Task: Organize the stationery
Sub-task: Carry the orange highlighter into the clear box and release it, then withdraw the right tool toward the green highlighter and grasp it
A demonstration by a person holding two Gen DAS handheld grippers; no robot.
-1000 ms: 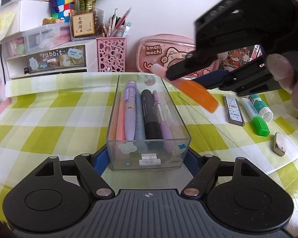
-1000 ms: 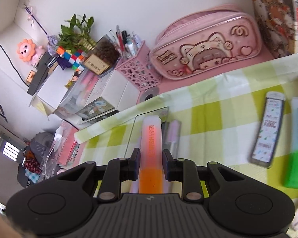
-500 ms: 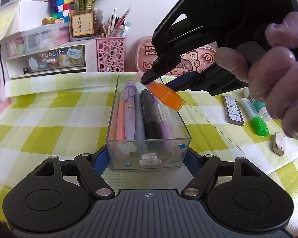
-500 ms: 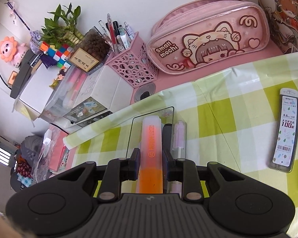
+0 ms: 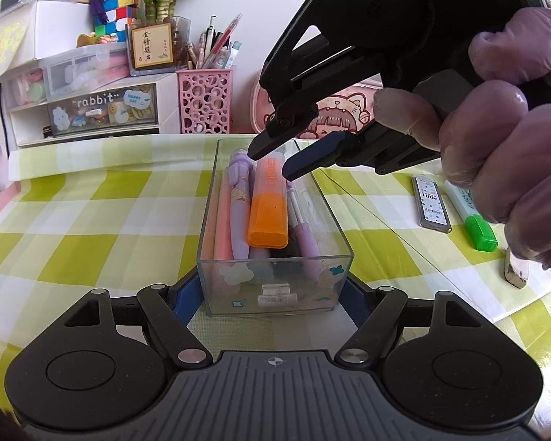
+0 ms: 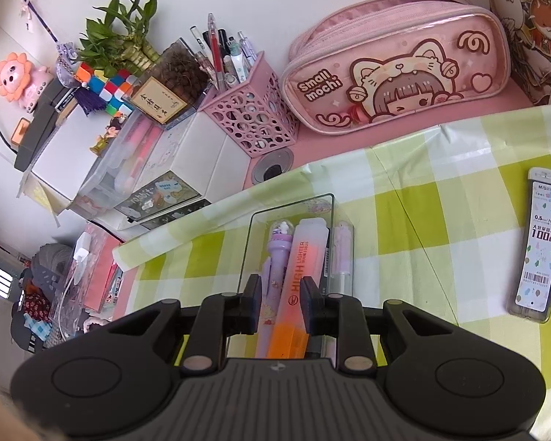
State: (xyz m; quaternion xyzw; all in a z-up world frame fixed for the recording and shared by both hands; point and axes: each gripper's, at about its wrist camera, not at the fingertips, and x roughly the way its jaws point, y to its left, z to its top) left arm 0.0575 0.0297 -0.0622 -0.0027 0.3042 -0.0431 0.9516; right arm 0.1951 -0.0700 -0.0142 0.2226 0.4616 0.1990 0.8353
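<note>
Hovering right gripper (image 5: 272,160): my fingers are parted over the clear box (image 5: 275,286), gripping nothing, the highlighter between them untouched.
Orange highlighter (image 5: 269,205): lying atop the pens inside the box, cap toward 6 o'clock.
Left gripper (image 5: 273,294): my fingers bracket the box's near end; contact I cannot tell.
Lead case (image 5: 431,204), green highlighter (image 5: 472,217): on the checked cloth at 3 o'clock.

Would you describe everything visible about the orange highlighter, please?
The orange highlighter is chunky plastic, with a bright orange cap end and a paler, translucent peach body printed "HIGH LIGHTER". It lies lengthwise atop the pens in the clear box, cap nearest the left gripper. The right gripper straddles it, fingers open.
</note>
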